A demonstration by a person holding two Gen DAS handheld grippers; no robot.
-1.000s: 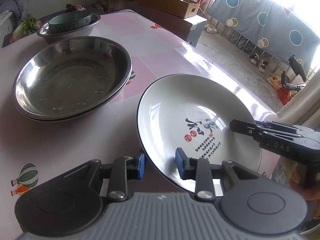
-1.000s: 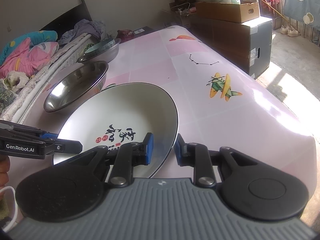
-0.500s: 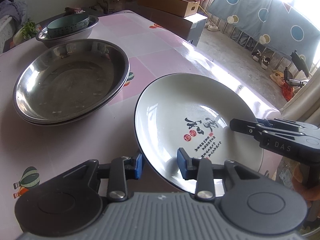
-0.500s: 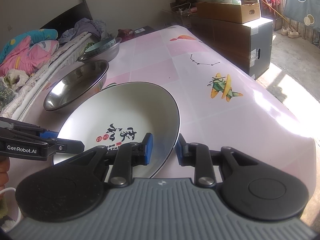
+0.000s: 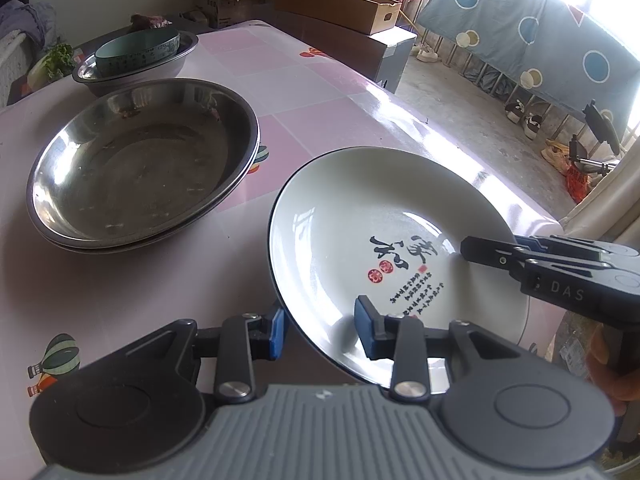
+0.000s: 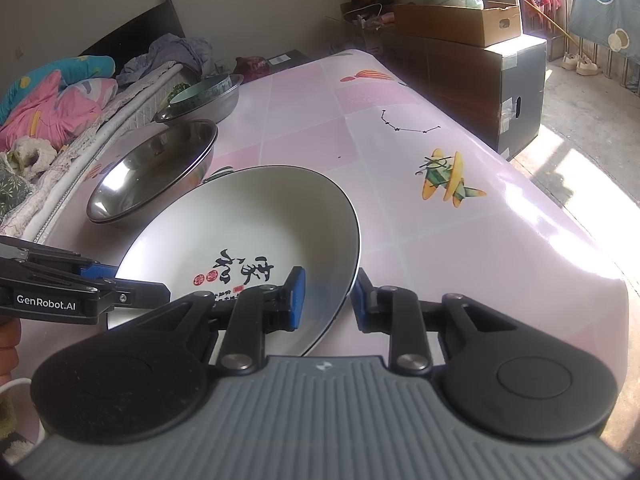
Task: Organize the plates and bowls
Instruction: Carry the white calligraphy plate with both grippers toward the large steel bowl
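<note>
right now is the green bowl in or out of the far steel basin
In: the green ceramic bowl sits inside the far steel basin, its rim ringing the bowl.

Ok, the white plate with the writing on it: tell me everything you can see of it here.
The white plate is round and shallow, glossy like glazed ceramic, with a thin dark rim, black brush characters, red seals and small print in its well. It sits tilted over the pink table, beside the stacked steel basins. The left gripper straddles its near edge, one blue pad inside and one outside; the right gripper straddles the opposite edge likewise. Whether the pads press on it is unclear.
</note>
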